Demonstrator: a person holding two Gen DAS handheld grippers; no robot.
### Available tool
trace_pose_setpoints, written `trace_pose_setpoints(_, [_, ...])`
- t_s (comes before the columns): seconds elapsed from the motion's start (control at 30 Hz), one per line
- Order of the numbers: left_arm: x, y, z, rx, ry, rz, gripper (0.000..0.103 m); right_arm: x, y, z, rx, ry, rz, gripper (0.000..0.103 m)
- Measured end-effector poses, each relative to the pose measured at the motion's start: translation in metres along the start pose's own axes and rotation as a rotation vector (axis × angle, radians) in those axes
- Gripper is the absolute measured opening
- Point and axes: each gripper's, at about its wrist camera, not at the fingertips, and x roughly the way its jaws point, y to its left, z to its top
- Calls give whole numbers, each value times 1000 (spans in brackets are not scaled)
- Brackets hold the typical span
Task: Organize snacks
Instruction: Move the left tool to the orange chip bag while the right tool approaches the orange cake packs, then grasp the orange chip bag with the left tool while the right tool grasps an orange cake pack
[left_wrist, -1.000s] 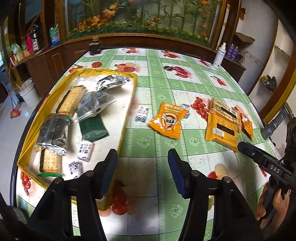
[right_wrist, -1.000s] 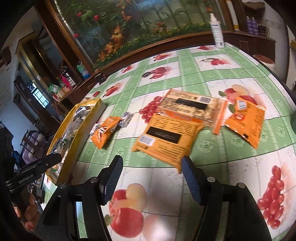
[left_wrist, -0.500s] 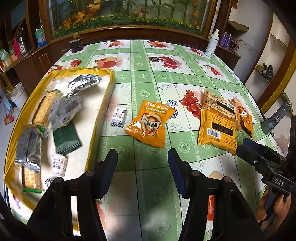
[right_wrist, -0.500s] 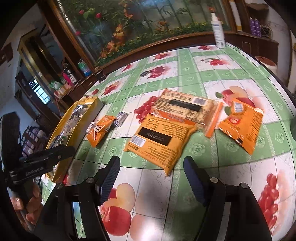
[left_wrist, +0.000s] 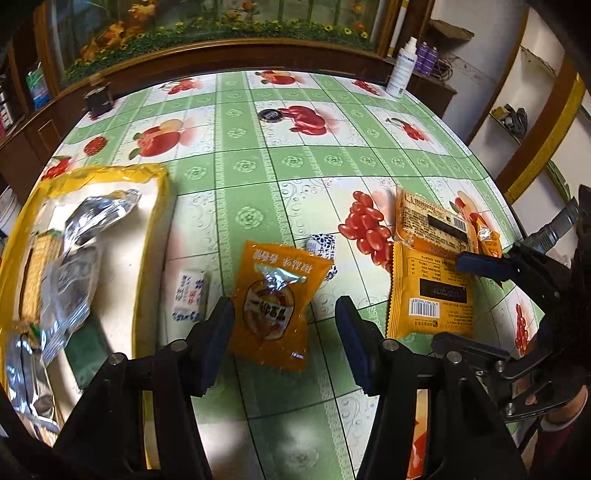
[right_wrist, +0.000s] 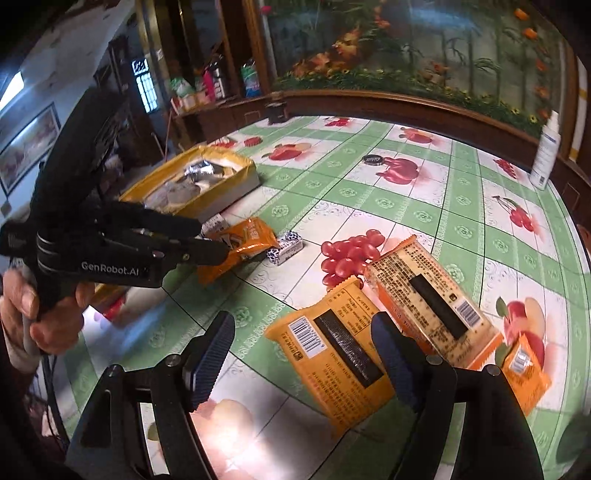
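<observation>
My left gripper is open, its jaws either side of the near end of an orange snack bag lying on the table. It also shows in the right wrist view at that bag. My right gripper is open over a flat orange packet with a barcode; it also shows in the left wrist view. A second long packet and a small orange bag lie beside it. A yellow-rimmed box on the left holds silver bags and crackers.
Two small patterned candies lie near the orange bag. A white spray bottle stands at the table's far right edge. A small dark round lid lies mid-table. Wooden cabinets ring the table.
My left gripper has moved right and forward from beside the box to the orange snack bag. My right gripper has swung left and closed in over the barcode packet.
</observation>
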Motion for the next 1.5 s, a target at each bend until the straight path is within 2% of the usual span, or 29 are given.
trace_pose_setpoints(0.23, [21,1,4,20,48,-9,55,21,-18,2,-24,50,4,80])
trace_pose_setpoints(0.3, [26,2,4,19,63,-13,64,23,-19,4,-38,59,6,82])
trace_pose_setpoints(0.4, [31,2,4,29,69,-10,67,26,-14,2,-85,96,14,82])
trace_pose_setpoints(0.57, [33,-7,6,80,73,-5,67,38,-13,-3,-91,134,42,83])
trace_pose_setpoints(0.7, [32,-10,10,106,83,-29,67,37,-9,-4,-104,146,63,84])
trace_pose_setpoints(0.87, [34,-23,21,209,96,-38,67,38,-3,-7,-149,160,14,84])
trace_pose_setpoints(0.97, [44,-33,17,279,118,6,67,38,-4,-6,-135,155,15,85])
trace_pose_setpoints(1.1, [45,-33,13,276,93,-5,67,38,-4,-8,-130,140,3,84])
trace_pose_setpoints(1.13, [44,-31,13,260,88,-15,65,38,-4,-8,-128,136,-9,83])
trace_pose_setpoints(1.17, [43,-30,13,254,79,-15,54,37,-4,-8,-122,132,-19,79])
trace_pose_setpoints(1.2, [42,-30,13,253,69,-7,38,36,-6,-8,-112,128,-29,73])
trace_pose_setpoints(1.3, [38,-31,14,240,57,-15,20,30,-12,-10,-55,118,-11,71])
trace_pose_setpoints(1.4, [34,-33,11,239,44,-8,13,24,-12,-15,-23,106,-13,71])
trace_pose_setpoints(1.5, [28,-30,9,205,32,-35,8,18,-10,-19,16,93,7,71])
